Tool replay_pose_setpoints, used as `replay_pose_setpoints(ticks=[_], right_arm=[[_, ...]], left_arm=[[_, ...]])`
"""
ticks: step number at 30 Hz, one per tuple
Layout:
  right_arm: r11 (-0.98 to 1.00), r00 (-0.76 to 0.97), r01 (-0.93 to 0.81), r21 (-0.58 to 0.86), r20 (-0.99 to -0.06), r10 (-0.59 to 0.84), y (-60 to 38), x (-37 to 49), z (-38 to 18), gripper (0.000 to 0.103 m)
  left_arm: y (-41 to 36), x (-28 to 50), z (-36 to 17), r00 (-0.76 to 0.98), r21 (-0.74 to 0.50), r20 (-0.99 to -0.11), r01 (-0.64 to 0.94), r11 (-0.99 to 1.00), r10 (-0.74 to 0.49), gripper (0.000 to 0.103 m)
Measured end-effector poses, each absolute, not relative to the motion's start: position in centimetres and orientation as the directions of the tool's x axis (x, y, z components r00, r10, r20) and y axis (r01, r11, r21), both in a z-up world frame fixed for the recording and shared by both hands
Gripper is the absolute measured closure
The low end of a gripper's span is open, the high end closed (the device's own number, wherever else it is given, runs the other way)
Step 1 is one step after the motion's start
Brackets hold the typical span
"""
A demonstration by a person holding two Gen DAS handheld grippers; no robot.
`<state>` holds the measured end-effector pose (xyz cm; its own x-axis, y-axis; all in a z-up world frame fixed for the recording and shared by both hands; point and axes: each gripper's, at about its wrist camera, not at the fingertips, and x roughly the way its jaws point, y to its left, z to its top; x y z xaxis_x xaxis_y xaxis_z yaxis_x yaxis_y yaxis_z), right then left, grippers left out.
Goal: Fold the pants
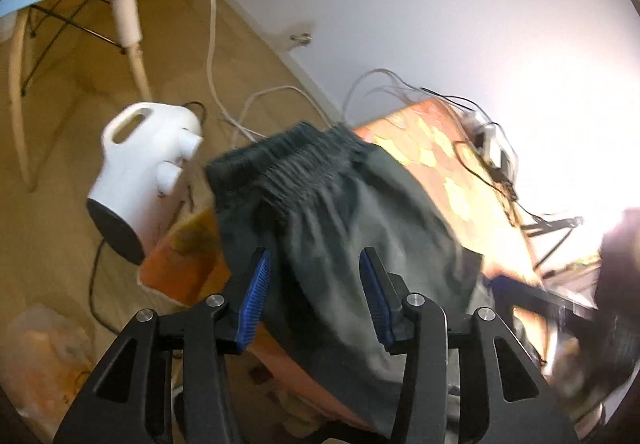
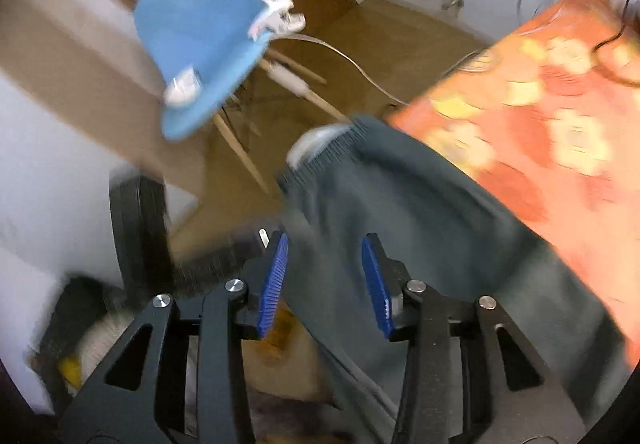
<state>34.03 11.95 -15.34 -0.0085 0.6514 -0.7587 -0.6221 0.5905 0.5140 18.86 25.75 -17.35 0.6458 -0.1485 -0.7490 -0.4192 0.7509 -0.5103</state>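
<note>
Your left gripper (image 1: 314, 276) and right gripper (image 2: 324, 264) are both hanging open, gripping nothing. Beyond them, the dark pants (image 1: 340, 220) are lying folded at the orange table's (image 1: 472, 180) near corner, waistband (image 1: 288, 156) overhanging its edge; 1 fold looks done.

orange table cover (image 1: 472, 180) with yellow flower print, over a table. dark grey-green pants (image 1: 336, 212) lie directly on it, ribbed waistband (image 1: 288, 152) at the far corner, partly past the edge. thin cables (image 1: 492, 172) and a small white box (image 1: 490, 142) on the far side. wooden floor (image 1: 60, 132) below carries a white jug-shaped appliance (image 1: 148, 160).
</note>
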Motion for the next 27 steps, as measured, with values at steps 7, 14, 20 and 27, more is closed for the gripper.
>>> replay_pose_setpoints(ticks=[7, 14, 20, 27], right_arm=[[0.55, 0.003, -0.784, 0.287, -0.885, 0.466, 3.8, 27.4, -16.4, 0.057], [0.496, 0.078, -0.863, 0.092, -0.947, 0.312, -0.3, 23.5, -17.5, 0.047], [0.518, 0.089, -0.849, 0.102, -0.939, 0.332, -2.3, 24.8, -16.6, 0.047], [0.544, 0.007, -0.818, 0.186, -0.943, 0.332, -4.9, 26.4, -17.2, 0.047]], left_arm=[[27.4, 19.5, -18.7, 0.671, -0.593, -0.719, -0.455, 0.664, -0.182, 0.058], [26.8, 21.0, -18.7, 0.667, -0.56, -0.732, -0.473, 0.68, -0.139, 0.088], [27.4, 20.4, -17.9, 0.686, -0.554, -0.72, -0.478, 0.681, -0.104, 0.096], [27.4, 20.4, -17.6, 0.697, -0.55, -0.71, -0.467, 0.692, -0.094, 0.096]])
